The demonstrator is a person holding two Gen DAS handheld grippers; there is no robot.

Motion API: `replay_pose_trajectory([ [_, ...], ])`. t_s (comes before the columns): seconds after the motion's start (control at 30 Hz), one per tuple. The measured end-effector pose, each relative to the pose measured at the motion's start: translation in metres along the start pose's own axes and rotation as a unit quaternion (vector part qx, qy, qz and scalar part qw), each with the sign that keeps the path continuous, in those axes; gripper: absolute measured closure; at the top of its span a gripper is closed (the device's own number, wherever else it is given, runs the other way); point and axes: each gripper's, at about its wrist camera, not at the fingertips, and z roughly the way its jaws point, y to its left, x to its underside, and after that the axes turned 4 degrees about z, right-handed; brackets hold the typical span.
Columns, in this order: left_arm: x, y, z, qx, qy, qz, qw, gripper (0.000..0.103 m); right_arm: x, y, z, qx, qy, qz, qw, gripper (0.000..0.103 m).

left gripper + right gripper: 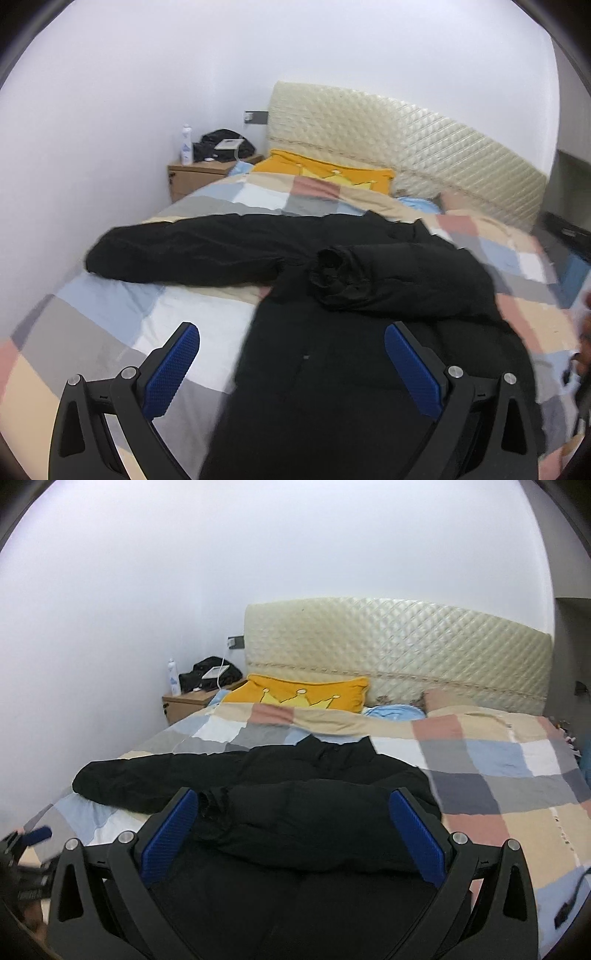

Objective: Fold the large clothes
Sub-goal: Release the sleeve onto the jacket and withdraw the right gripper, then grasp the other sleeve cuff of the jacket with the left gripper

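A large black padded jacket [332, 362] lies flat on the checkered bed cover [110, 306]. Its left sleeve [184, 254] stretches out to the left. Its right sleeve [388, 280] is folded across the body, cuff toward the middle. My left gripper [291, 332] is open and empty, above the jacket's lower left edge. In the right wrist view the jacket [314, 886] fills the foreground, with the folded sleeve [303, 823] across it. My right gripper [291, 801] is open and empty, just above that sleeve. The left gripper's blue tip [37, 835] shows at the far left.
A yellow crown pillow [306, 696] and a quilted cream headboard [399, 646] are at the bed's far end. A wooden nightstand [188, 701] with a bottle [173, 677] and a black bag stands in the left corner by the white wall.
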Motion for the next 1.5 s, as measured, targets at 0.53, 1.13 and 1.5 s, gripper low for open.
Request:
replay_pose_trajectory([
  [0.53,0.004,-0.049,-0.006,0.022,-0.015,0.047,0.9986,0.001,0.073,-0.079,-0.102,0.028,-0.018,0.053,0.998,0.000],
  [1.13,0.004,-0.073,-0.034,0.025,-0.031,0.049,0.9980,0.001,0.138,-0.093,-0.134,0.020,0.009,0.042,0.999,0.000],
  [1.5,0.004,-0.078,-0.039,0.024,-0.029,0.057,0.9977,0.001,0.144,-0.087,-0.136,0.018,0.003,0.033,0.999,0.000],
])
